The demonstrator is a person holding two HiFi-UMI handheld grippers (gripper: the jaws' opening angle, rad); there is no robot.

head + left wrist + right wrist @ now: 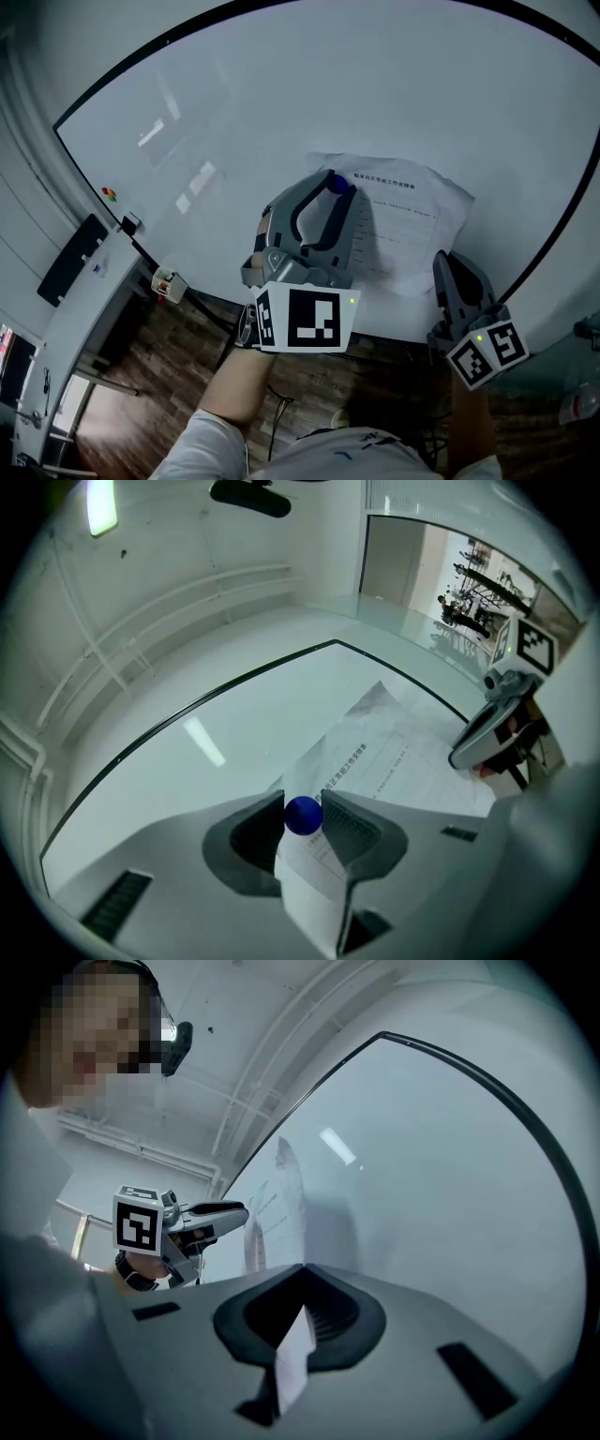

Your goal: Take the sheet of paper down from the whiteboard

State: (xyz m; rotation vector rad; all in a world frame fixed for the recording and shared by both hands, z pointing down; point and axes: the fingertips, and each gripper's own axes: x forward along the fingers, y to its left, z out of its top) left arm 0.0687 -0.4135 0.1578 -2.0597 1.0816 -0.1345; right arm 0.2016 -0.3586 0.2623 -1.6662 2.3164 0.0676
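Note:
A printed sheet of paper (412,225) hangs on the whiteboard (281,112), with a round blue magnet (337,184) at its upper left corner. My left gripper (336,187) is shut on that magnet; in the left gripper view the blue magnet (303,815) sits pinched between both pads, with the paper (394,761) behind it. My right gripper (442,261) is at the sheet's lower right edge. In the right gripper view its jaws (302,1274) are shut on the paper's edge, and a strip of paper (292,1358) runs back between them.
At the board's lower left are a black eraser-like block (70,258), small red and green magnets (111,194) and a small box (169,283). A wooden floor (169,375) lies below. The board's black frame (553,244) runs close to the right gripper.

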